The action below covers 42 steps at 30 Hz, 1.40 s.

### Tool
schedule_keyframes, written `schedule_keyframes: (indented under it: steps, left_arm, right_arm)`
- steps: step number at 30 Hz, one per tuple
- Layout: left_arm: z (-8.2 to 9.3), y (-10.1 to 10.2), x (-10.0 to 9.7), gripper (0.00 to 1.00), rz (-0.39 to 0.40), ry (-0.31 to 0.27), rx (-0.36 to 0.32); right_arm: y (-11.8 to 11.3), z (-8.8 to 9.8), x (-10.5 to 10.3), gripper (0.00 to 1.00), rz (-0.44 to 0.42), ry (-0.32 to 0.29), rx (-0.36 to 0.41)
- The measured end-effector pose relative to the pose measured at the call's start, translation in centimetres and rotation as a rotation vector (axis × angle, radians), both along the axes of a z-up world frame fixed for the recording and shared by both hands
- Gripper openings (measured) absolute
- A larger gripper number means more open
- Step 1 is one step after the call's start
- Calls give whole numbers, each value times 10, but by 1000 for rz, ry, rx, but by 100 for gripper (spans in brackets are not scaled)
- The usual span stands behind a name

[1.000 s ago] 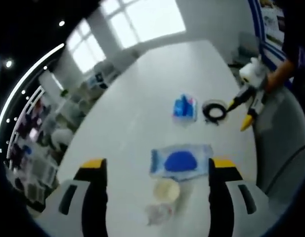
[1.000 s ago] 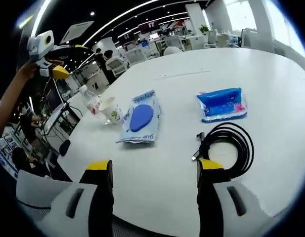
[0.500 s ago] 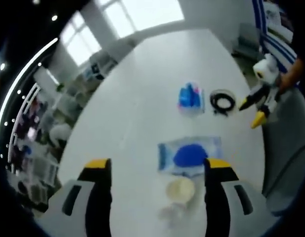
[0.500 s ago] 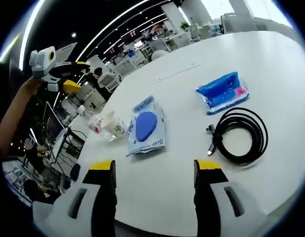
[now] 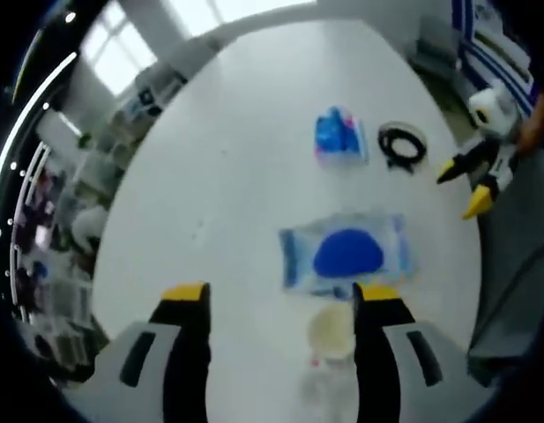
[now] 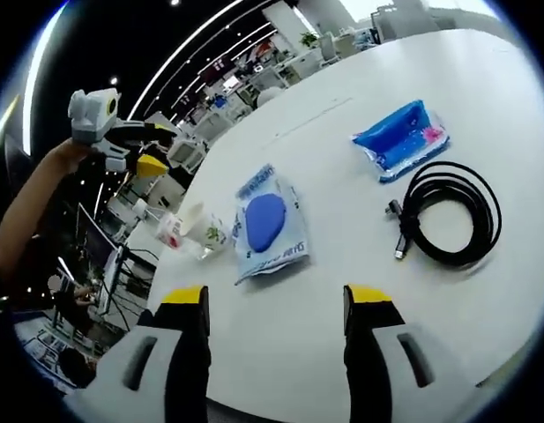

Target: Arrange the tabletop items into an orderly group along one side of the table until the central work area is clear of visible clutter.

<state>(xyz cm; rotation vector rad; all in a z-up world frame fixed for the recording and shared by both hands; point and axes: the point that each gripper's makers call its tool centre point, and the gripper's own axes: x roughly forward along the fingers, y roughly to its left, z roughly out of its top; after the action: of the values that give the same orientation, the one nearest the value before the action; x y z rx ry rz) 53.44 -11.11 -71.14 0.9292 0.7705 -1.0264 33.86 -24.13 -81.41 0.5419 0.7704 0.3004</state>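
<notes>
left gripper view: left tool (image 5: pixel 276 304) open, empty, has come lower over paper cup (image 5: pixel 331 330) and blue-disc packet (image 5: pixel 346 256). right gripper view: right tool (image 6: pixel 273 308) open, empty; cable coil (image 6: pixel 452 211) and blue pouch (image 6: pixel 400 139) upper right. surface (image 6: pixel 342 264) centre uncleared; nothing grasped yet.

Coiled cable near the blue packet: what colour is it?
Black; the coiled cable shows best in the right gripper view.

White table (image 6: pixel 448 70), black cable (image 6: pixel 452 214), blue packets (image 6: pixel 402 138), yellow-tipped black fingers (image 6: pixel 364 304).
</notes>
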Motion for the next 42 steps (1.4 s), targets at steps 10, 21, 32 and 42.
schedule_keyframes:
  steps: [10, 21, 32, 42]
  left_arm:
    - [-37, -3, 6, 56, -7, 87, 50]
    - [-77, -12, 19, 48, 9, 170, 65]
    - [-112, 1, 20, 37, 8, 234, 96]
    - [-124, -1, 28, 32, 51, 277, 78]
  right_arm:
    - [17, -11, 4, 60, -5, 32, 26]
    - [31, -26, 11, 59, -23, 71, 59]
    - [43, -37, 25, 49, -69, 96, 79]
    - [61, -43, 34, 43, -76, 118, 109]
